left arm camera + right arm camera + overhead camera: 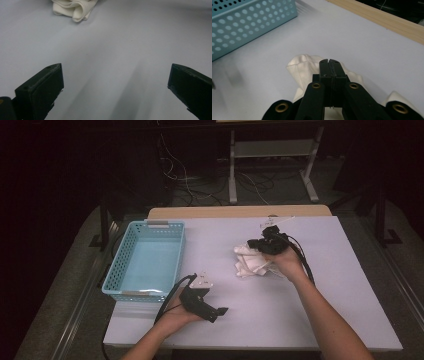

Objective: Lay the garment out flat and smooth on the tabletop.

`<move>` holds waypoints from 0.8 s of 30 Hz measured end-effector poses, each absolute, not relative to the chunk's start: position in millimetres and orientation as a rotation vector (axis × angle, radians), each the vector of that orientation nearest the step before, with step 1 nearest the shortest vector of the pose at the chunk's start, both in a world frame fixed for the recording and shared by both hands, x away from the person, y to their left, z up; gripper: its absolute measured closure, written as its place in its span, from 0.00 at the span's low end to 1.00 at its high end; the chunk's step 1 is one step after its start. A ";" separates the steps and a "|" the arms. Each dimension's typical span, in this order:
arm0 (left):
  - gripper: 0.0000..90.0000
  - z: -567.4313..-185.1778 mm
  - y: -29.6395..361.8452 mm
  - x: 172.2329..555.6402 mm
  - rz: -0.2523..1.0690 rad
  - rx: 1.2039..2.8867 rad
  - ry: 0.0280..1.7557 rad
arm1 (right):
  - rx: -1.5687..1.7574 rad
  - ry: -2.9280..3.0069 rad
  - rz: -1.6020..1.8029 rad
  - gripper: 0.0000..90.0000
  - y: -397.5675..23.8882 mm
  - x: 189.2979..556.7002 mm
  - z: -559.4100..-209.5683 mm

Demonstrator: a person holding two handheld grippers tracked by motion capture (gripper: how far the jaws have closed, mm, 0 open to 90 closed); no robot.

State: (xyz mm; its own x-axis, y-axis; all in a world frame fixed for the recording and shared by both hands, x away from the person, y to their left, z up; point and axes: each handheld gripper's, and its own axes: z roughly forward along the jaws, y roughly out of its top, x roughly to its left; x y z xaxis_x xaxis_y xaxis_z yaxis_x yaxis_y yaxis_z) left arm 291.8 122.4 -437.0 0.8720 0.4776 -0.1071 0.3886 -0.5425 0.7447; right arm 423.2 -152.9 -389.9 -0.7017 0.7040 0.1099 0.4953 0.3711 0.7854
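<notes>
Two grippers, one cloth: the right gripper has its jaws pressed together over the crumpled white cloth, which lies mid-table, right of the blue basket.

Whether a fold is pinched between the right jaws cannot be told, so confirm the hold first, then lift clear of the table and over the basket's rim. Left gripper hovers near the table's front edge, jaws wide apart and empty, ready to steady the basket.

One white cloth lies crumpled on the bench, right of one blue perforated basket. Two grippers are there: the left gripper and the right gripper.
</notes>
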 end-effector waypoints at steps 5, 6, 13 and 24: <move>0.00 -437.4 121.8 292.0 0.133 2.211 0.622 | 1.108 2.380 1.209 0.98 -153.9 437.3 -393.0; 0.00 -437.4 121.9 291.9 0.133 2.211 0.623 | 1.117 2.379 1.205 0.98 -154.3 439.3 -393.7; 0.00 -437.4 123.1 292.0 0.132 2.209 0.624 | 1.148 2.383 1.237 0.72 -163.1 437.1 -387.8; 0.00 -437.4 122.6 291.7 0.135 2.210 0.625 | 1.098 2.419 1.293 0.58 -182.5 406.8 -362.3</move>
State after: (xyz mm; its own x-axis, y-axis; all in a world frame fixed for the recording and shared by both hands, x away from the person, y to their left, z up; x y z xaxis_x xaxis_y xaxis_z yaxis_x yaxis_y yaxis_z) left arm 291.7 122.6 -437.4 0.8713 0.4785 -0.1086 0.3913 -0.5441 0.7422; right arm 406.8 -182.5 -362.3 -0.7088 0.6847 0.1700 0.5218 0.3466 0.7794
